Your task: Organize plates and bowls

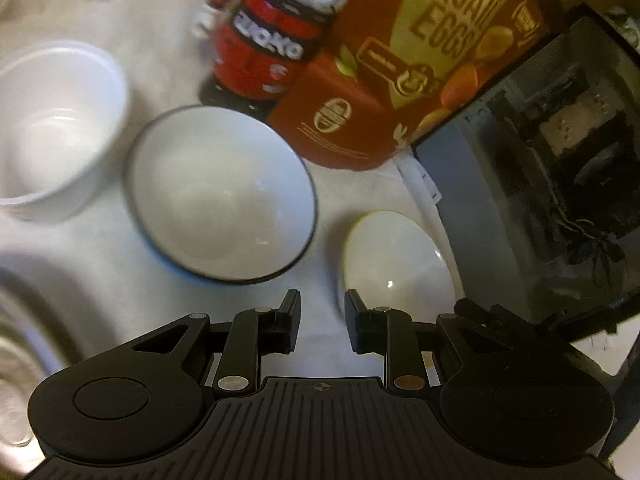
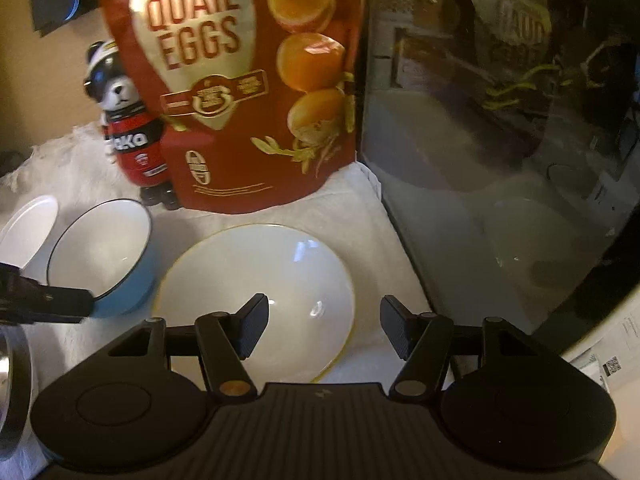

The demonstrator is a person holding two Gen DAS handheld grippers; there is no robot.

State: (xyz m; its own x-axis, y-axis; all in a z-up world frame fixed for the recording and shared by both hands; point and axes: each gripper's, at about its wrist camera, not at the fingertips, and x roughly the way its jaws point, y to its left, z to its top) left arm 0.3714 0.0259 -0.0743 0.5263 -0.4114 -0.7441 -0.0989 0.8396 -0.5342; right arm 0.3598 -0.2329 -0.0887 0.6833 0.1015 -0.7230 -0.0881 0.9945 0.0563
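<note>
Three bowls sit in a row on the white cloth (image 1: 100, 248), all empty: plain white bowl (image 1: 56, 124) far left, blue bowl with a dark rim (image 1: 220, 192) in the middle, gold-rimmed bowl (image 2: 256, 292) on the right beside the dark glass-fronted case (image 2: 500, 160). Your left gripper (image 1: 322, 322) tilts down near the blue bowl, jaws narrowly apart, gripping nothing. Your right gripper (image 2: 324, 328) angles down with jaws wider and empty; its left finger seems to hang over the gold-rimmed bowl, though contact is hard to judge. The quail eggs pouch (image 2: 240, 80) stands behind.
</note>
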